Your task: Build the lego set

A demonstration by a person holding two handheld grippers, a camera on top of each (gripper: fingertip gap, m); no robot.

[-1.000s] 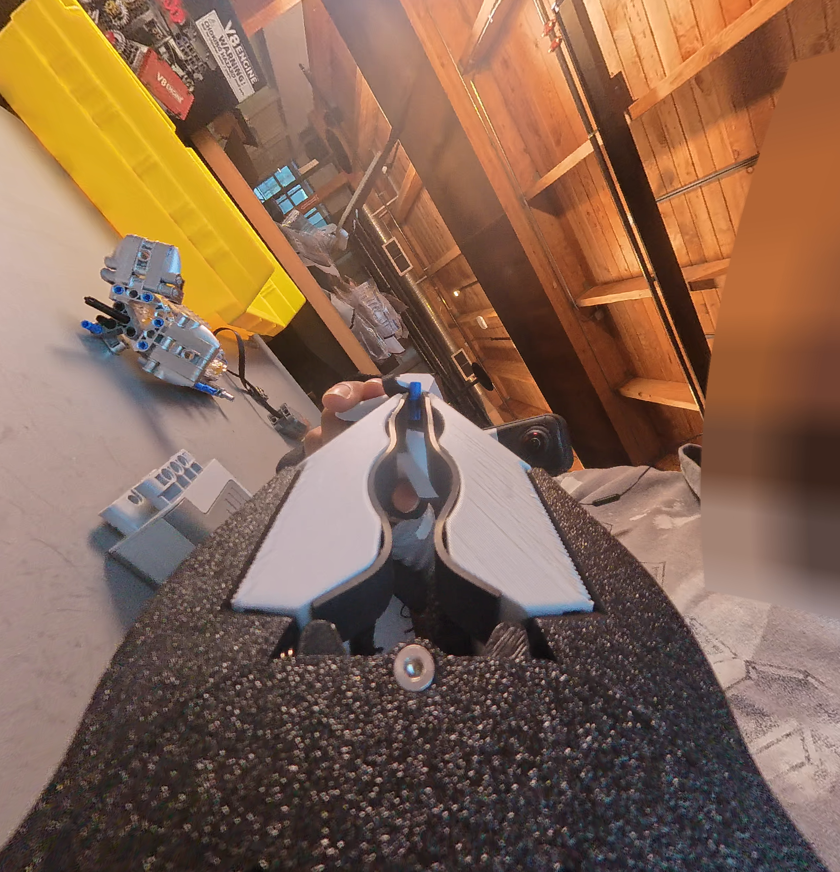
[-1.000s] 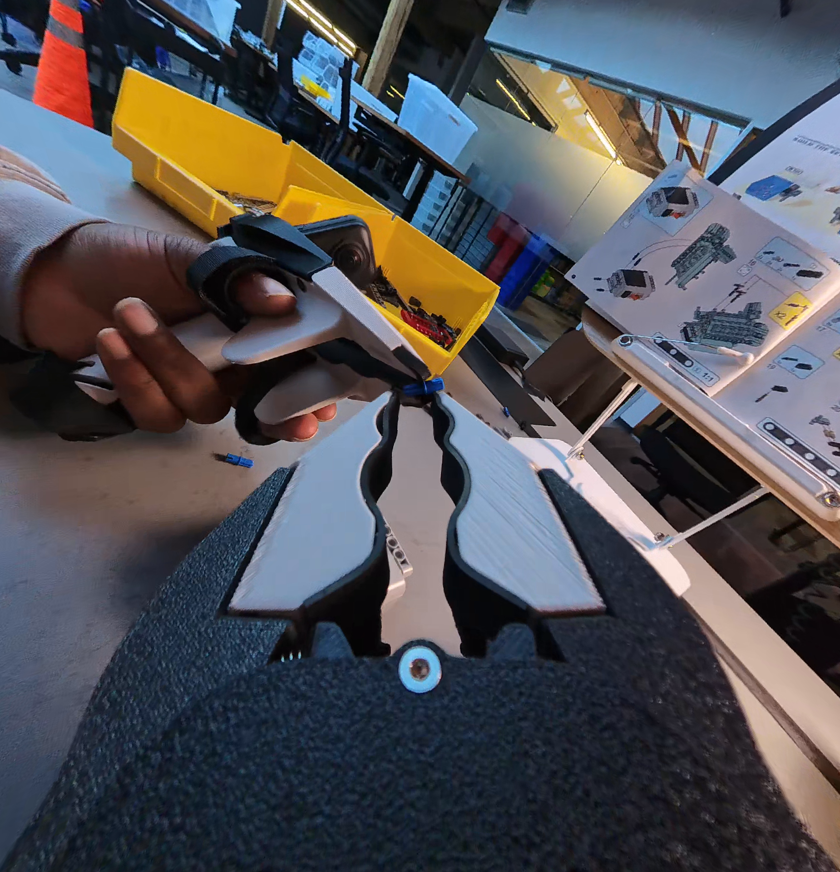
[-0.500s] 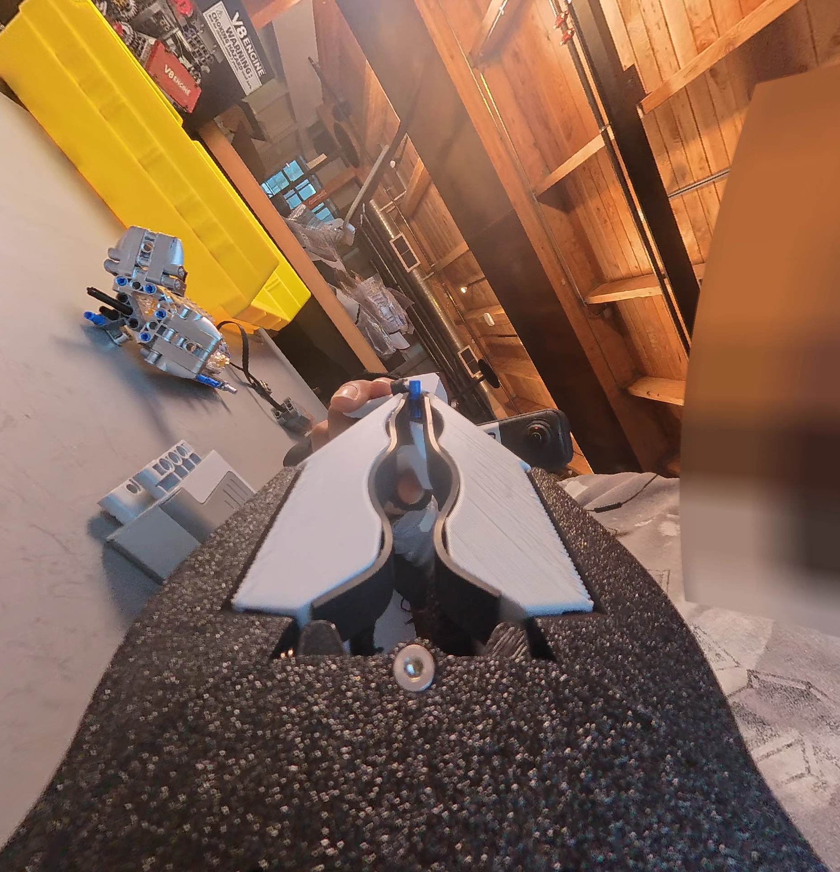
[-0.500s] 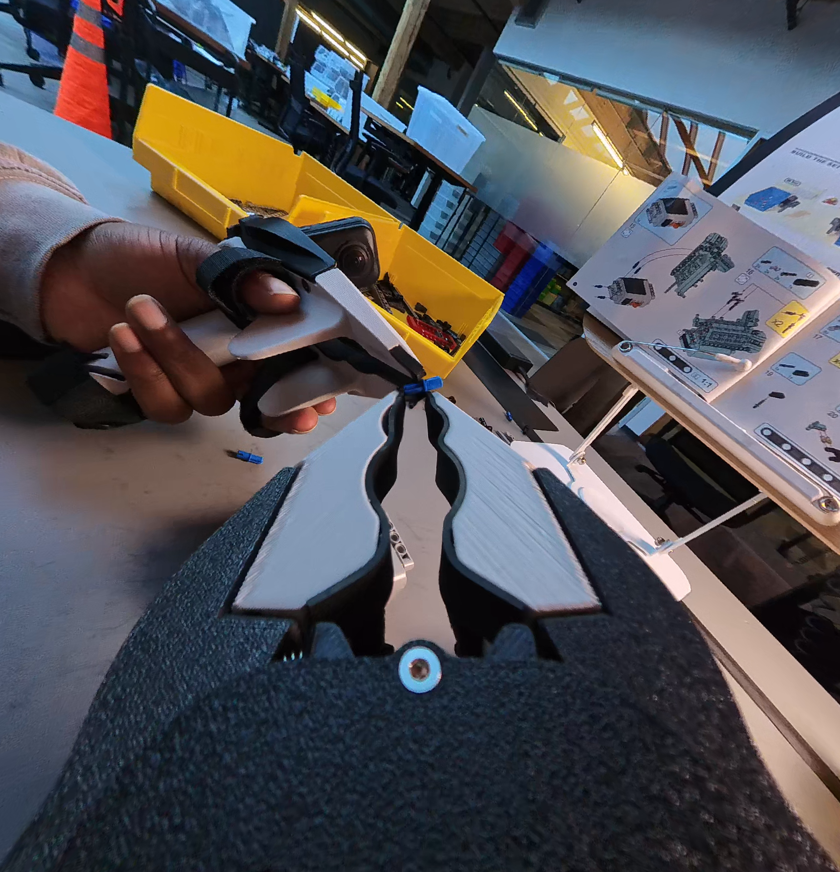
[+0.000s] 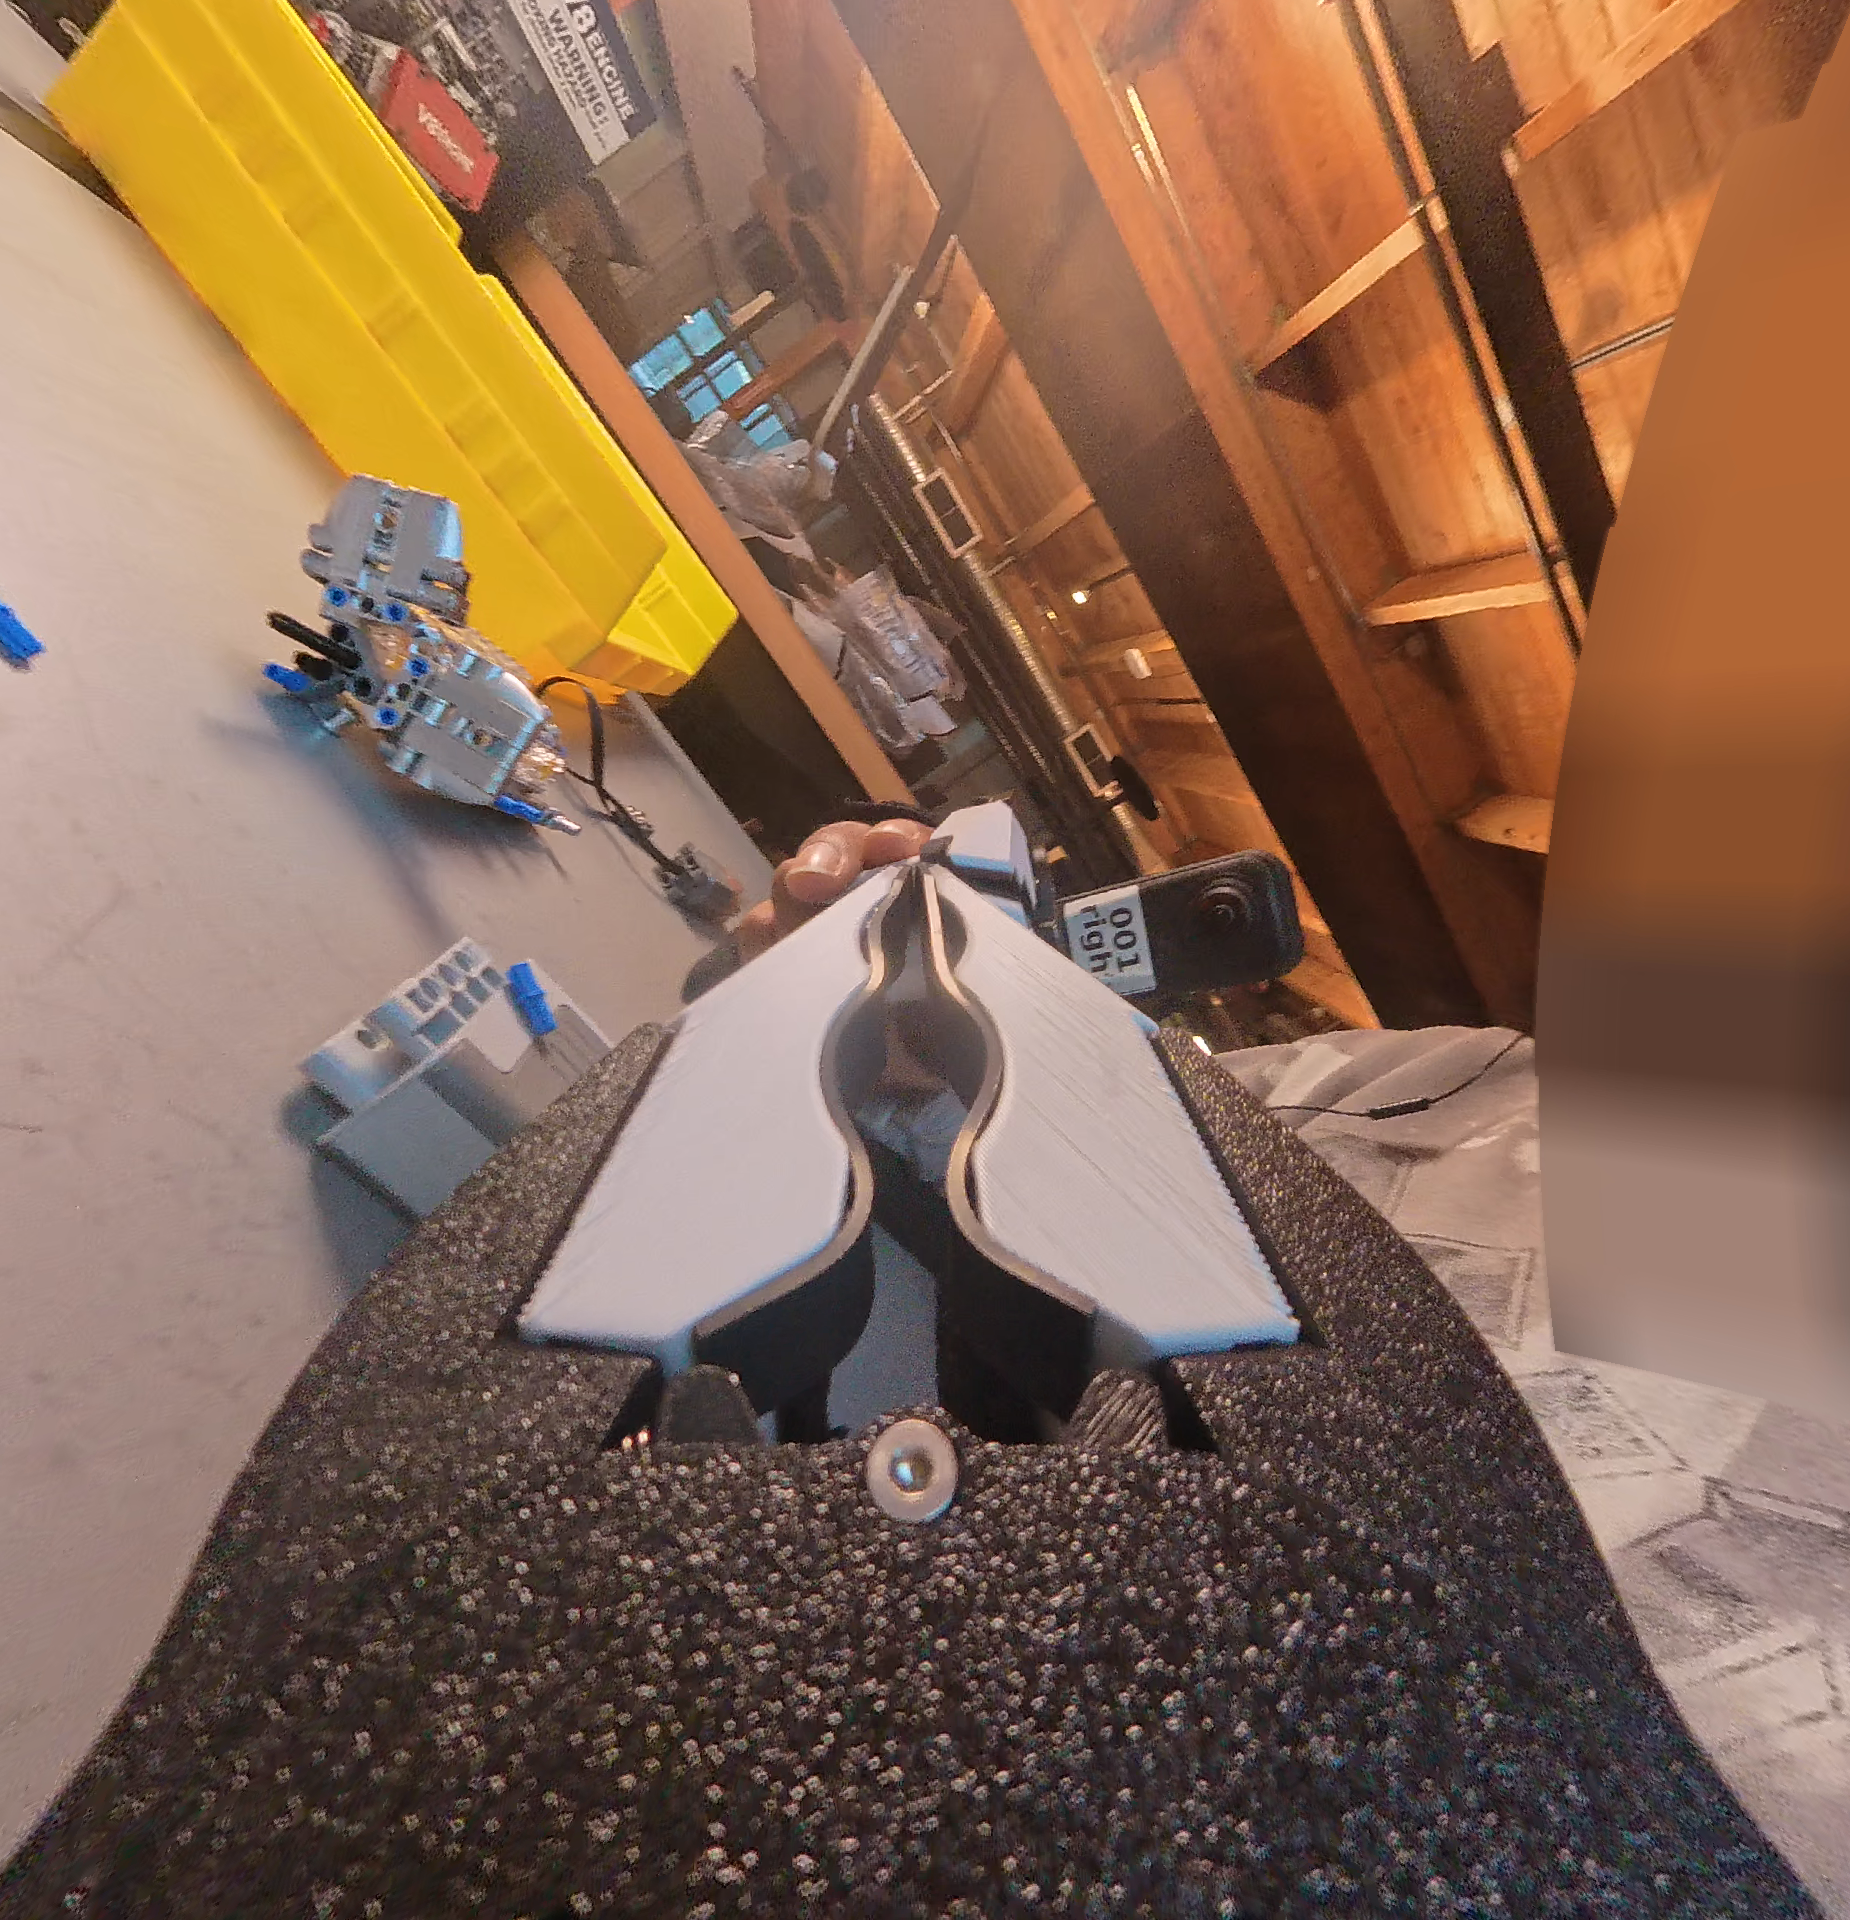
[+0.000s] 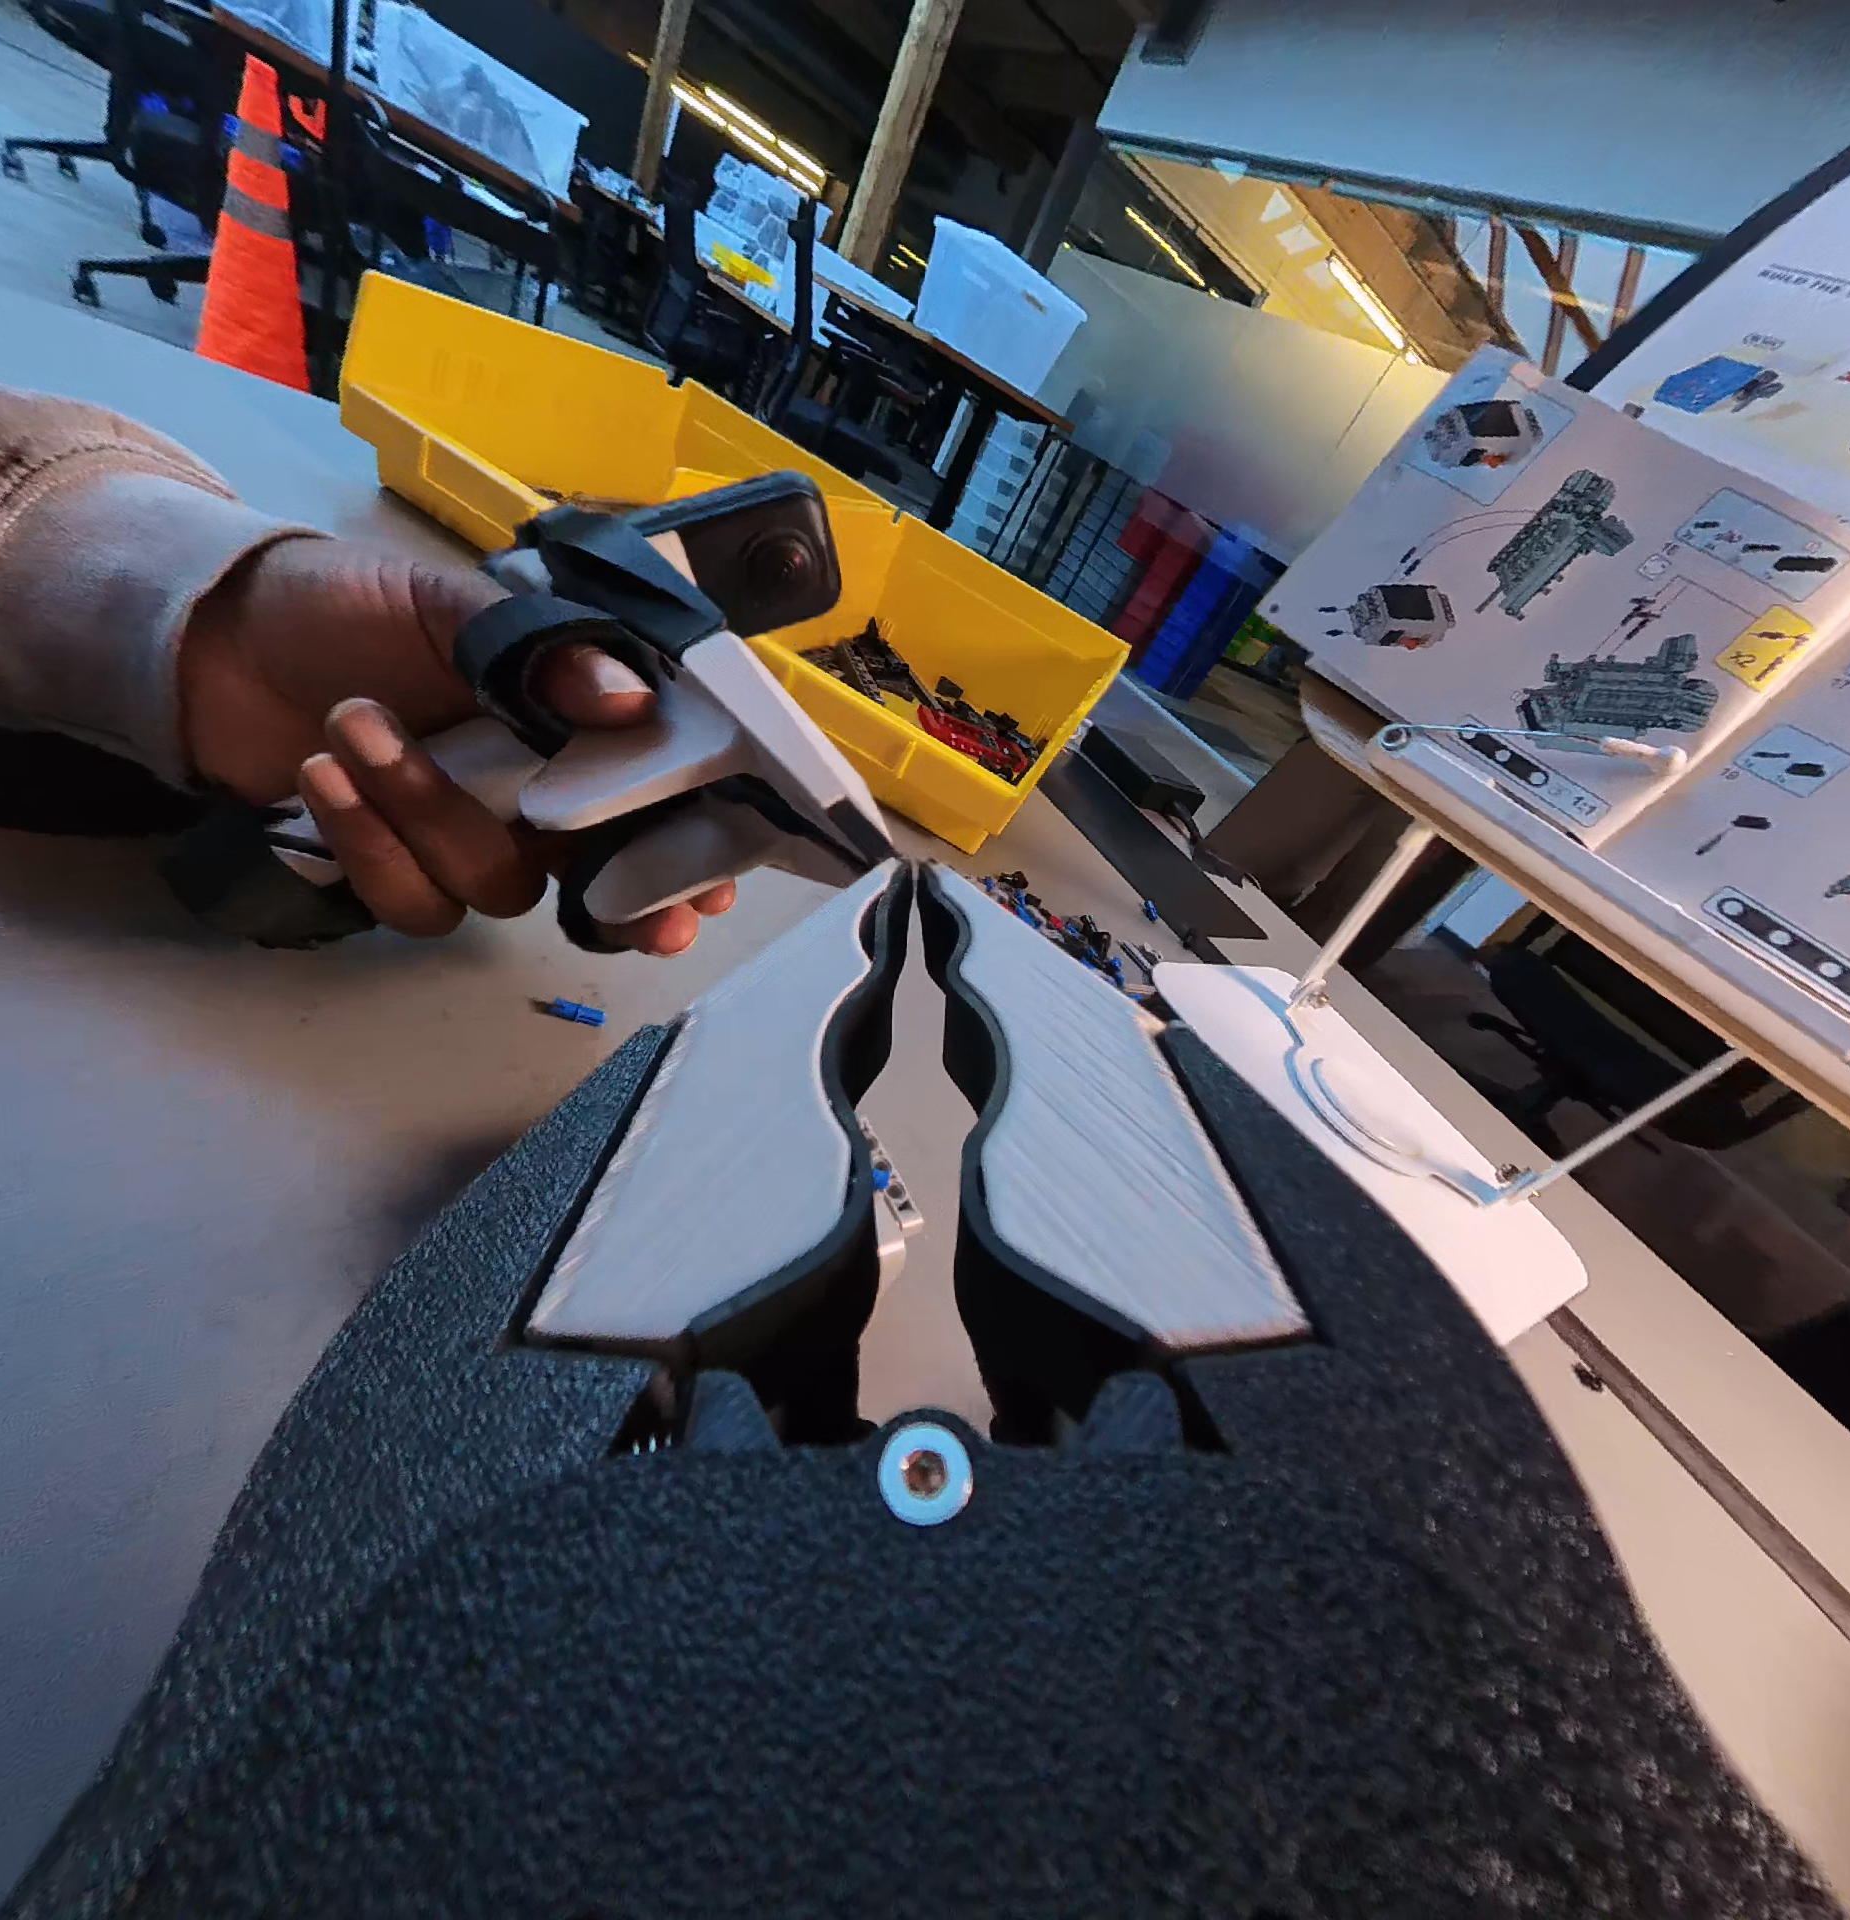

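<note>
Grippers meet tip to tip: left gripper [image 5: 919,878] and right gripper [image 6: 908,871] both clenched, nothing visibly held.

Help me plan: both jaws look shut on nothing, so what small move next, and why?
Probably part the left gripper and lower it toward the blue pin lying on the grey block: its jaws meet the right gripper tip to tip in the air, and no part shows between either pair.
</note>
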